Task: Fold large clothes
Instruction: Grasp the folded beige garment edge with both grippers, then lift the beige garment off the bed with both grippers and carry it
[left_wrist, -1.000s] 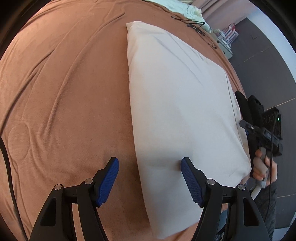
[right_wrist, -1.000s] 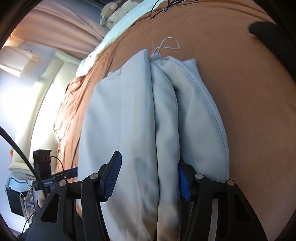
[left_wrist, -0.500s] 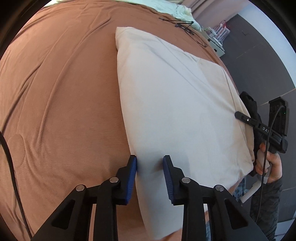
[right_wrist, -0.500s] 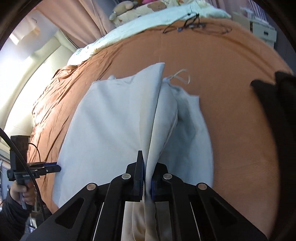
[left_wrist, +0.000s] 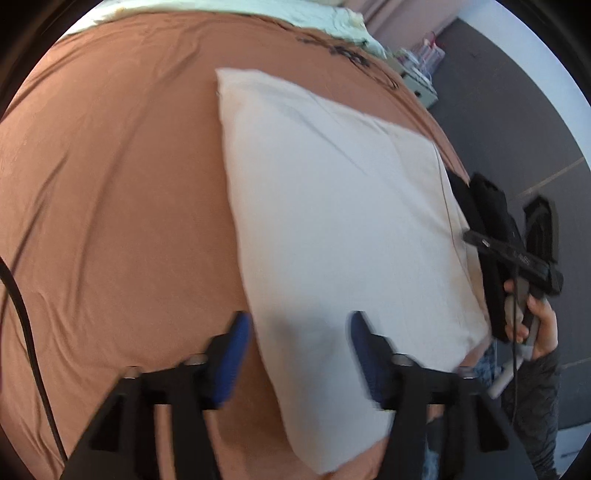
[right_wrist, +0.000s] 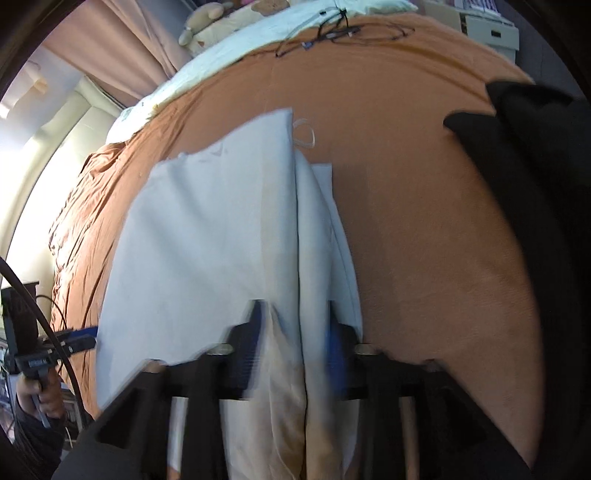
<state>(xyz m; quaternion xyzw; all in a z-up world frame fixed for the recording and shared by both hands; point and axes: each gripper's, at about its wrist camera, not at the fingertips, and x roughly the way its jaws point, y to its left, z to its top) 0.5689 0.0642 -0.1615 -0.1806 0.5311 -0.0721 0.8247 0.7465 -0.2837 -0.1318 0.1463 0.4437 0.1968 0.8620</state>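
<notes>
White cloth, a big folded garment (left_wrist: 332, 206), lies flat on a bed with a brown bedspread (left_wrist: 110, 184). From the right wrist view the garment (right_wrist: 207, 236) shows soft folds running toward the camera, and a small white loop (right_wrist: 304, 134) pokes out at its far end.

The left gripper (left_wrist: 295, 347) has blue pads (left_wrist: 231, 358). Its jaws are opening, and the near left edge of the garment sits between them, but the pads do not press it.

The right gripper (right_wrist: 295, 343) is opening too. A fold of the garment runs up between its jaws, loose.

Some black clothing (right_wrist: 535, 184) lies on the right side of the bed. Thin black cords (right_wrist: 332, 33) rest near the pale green sheet (right_wrist: 229, 55) at the far end.
</notes>
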